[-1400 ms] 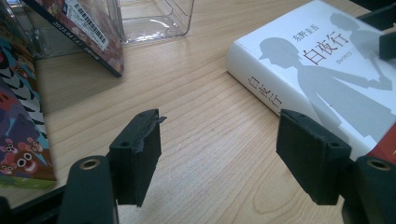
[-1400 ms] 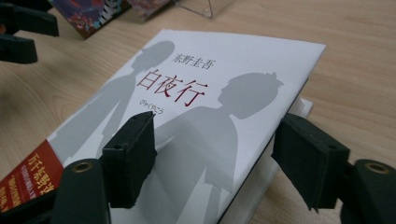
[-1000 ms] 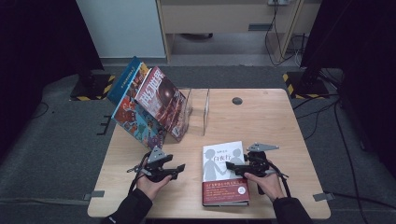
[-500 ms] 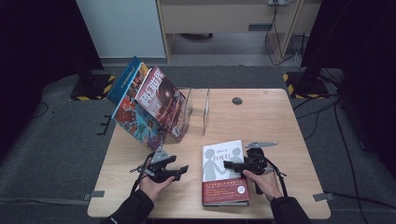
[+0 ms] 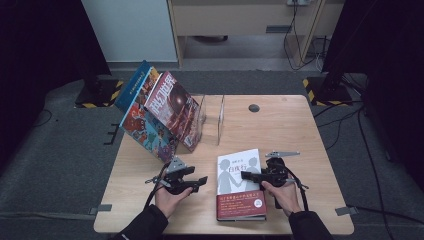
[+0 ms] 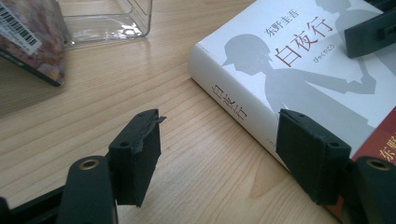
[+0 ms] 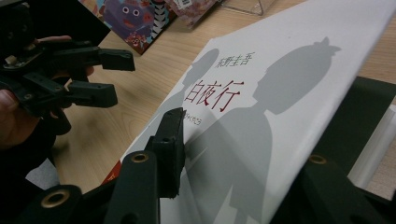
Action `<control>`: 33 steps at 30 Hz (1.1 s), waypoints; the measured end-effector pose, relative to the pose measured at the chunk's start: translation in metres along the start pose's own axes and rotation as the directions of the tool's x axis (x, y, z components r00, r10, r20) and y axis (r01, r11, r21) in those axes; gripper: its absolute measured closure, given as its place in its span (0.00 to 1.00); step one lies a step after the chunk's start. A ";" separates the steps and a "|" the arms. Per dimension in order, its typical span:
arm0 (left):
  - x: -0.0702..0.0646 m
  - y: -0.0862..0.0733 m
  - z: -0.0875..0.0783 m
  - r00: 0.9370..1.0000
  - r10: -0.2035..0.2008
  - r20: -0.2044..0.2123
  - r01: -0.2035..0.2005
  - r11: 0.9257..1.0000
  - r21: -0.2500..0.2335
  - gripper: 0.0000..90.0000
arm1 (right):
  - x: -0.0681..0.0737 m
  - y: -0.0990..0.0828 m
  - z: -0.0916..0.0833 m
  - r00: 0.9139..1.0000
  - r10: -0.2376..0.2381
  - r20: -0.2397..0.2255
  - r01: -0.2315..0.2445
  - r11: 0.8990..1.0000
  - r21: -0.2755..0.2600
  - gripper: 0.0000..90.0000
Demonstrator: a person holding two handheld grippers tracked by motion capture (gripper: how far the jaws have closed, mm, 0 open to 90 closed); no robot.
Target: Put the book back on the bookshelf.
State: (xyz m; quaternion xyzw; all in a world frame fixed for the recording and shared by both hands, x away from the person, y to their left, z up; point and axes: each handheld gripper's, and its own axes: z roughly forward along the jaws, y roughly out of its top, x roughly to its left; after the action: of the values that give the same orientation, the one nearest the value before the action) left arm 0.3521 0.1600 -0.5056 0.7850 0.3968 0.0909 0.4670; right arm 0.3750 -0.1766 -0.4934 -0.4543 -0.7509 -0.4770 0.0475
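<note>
High view: white-covered book (image 5: 239, 184) lies flat on the worktop near its front edge, slightly right of centre, long axis running front to back, red band at the near end. Right gripper (image 5: 248, 175) sits over the book's right long edge, reaching leftward across the cover; right gripper view puts one jaw on top of the cover and the other below the lifted edge, the book (image 7: 261, 116) tilting up between them. Jaws have just been closing, cover between them; top pad appears to touch, though full pinch can't be confirmed from these frames. Left gripper (image 5: 200, 181) waits just left of the book, jaws spread and empty, pointing toward the spine; in the left gripper view the spine (image 6: 238, 105) lies ahead and to the right, one jaw nearly alongside it. Right hand is plainly the nearer and is the working one. Clear book stand (image 5: 212, 117) with leaning magazines (image 5: 160, 117) stands toward the far left of the worktop.
</note>
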 end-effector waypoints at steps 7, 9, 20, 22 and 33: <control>-0.002 0.003 0.007 1.000 -0.014 0.014 0.014 1.000 -0.009 0.34 | 0.002 0.000 -0.004 1.000 0.006 -0.005 -0.006 1.000 -0.017 0.69; -0.002 0.004 0.009 1.000 -0.011 0.016 0.012 1.000 -0.010 0.34 | 0.003 0.000 -0.005 1.000 -0.006 0.000 0.006 1.000 -0.028 0.69; -0.003 0.006 0.009 0.999 -0.022 0.046 0.024 0.999 -0.039 0.33 | 0.014 0.001 -0.014 0.999 -0.036 0.020 0.037 0.995 -0.090 0.76; -0.003 0.007 0.009 0.998 -0.034 0.059 0.037 0.998 -0.049 0.33 | 0.016 0.002 -0.018 0.999 -0.037 0.011 0.038 0.994 -0.106 0.79; -0.005 0.007 0.026 0.992 -0.082 0.095 0.084 0.996 -0.014 0.32 | 0.016 0.007 -0.020 0.998 -0.060 0.004 0.061 0.995 -0.080 0.80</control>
State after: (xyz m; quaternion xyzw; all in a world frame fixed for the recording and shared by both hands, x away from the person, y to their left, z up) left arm 0.3656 0.1374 -0.5129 0.7669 0.4057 0.0380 0.4958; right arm 0.3637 -0.1808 -0.4703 -0.4332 -0.7446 -0.5076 0.0143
